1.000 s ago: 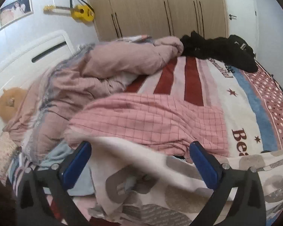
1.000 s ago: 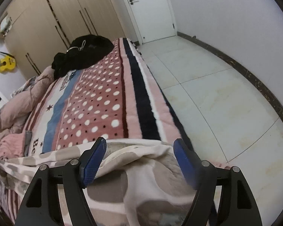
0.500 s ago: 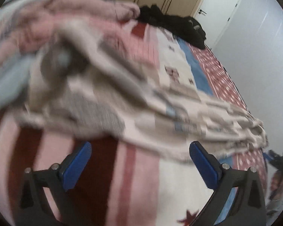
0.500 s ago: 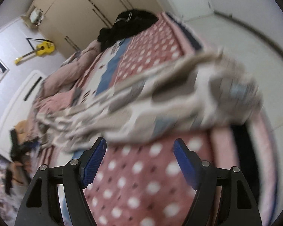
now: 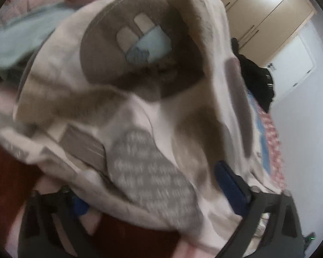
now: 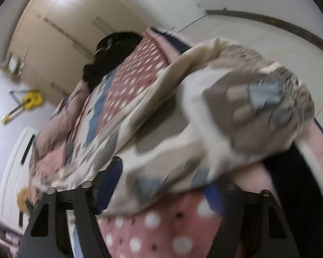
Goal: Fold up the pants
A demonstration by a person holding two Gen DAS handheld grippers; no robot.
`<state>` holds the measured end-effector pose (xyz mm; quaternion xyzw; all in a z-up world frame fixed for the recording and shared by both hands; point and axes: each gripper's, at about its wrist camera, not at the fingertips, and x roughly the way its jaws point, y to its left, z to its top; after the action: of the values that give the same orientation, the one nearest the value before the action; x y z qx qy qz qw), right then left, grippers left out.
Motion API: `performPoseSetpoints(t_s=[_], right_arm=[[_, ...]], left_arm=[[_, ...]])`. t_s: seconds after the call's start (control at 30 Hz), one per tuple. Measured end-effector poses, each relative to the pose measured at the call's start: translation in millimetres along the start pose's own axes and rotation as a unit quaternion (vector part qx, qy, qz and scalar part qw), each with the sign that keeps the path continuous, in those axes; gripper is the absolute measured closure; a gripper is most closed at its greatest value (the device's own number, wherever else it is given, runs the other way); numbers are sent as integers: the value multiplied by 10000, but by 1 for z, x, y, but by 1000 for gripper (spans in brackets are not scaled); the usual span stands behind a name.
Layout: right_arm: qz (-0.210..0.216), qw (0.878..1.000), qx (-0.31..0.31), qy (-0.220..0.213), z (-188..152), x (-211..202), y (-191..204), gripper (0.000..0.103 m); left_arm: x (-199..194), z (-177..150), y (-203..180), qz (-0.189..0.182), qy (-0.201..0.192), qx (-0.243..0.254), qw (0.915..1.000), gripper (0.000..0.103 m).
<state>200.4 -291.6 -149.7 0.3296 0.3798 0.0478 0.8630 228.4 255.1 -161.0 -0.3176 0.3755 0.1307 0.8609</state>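
Pants made of soft cream cloth with grey and blue patches point(image 5: 140, 111) lie bunched up on the bed with the pink dotted and striped blanket point(image 6: 140, 81). A second ago they were spread out long across the bed and both grippers were held higher. Now both have dropped down close, and the cloth fills each view.

The left gripper point(image 5: 161, 195) has blue pads, and its jaws are closing with a thick fold of the pants between them. The pads look spread, not pressing yet. One pad is mostly hidden under the cloth.

The right gripper point(image 6: 161, 185) is closing too, with the other end of the pants between its jaws. The picture is blurry, so I cannot tell if its pads are squeezing the cloth yet.

I think this means the two ends are about to be grabbed. Then the pants can be lifted and laid over for a fold. No fold is done yet.
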Motion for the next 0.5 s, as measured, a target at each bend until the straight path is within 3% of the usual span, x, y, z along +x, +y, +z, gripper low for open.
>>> performPoseSetpoints(t_s=[0.03, 0.1, 0.13, 0.23, 0.4, 0.5], right_arm=[[-79, 10000, 7, -40, 2, 1, -1, 62], [-245, 9996, 65, -136, 7, 4, -4, 89], [-271, 9994, 137, -166, 8, 5, -6, 93], [-248, 9992, 162, -274, 7, -2, -6, 97], [-205, 9980, 55, -601, 4, -37, -3, 99], [-184, 9985, 5, -523, 3, -49, -4, 99]], left_arm=[[2, 1, -2, 228, -68, 68, 9997, 32], [3, 2, -4, 451, -174, 95, 9988, 49], [1, 2, -4, 442, -211, 84, 9988, 65], [-10, 0, 2, 351, -301, 12, 9989, 95], [-46, -7, 7, 351, -561, 279, 9974, 98], [-64, -10, 15, 345, -567, 383, 9971, 98]])
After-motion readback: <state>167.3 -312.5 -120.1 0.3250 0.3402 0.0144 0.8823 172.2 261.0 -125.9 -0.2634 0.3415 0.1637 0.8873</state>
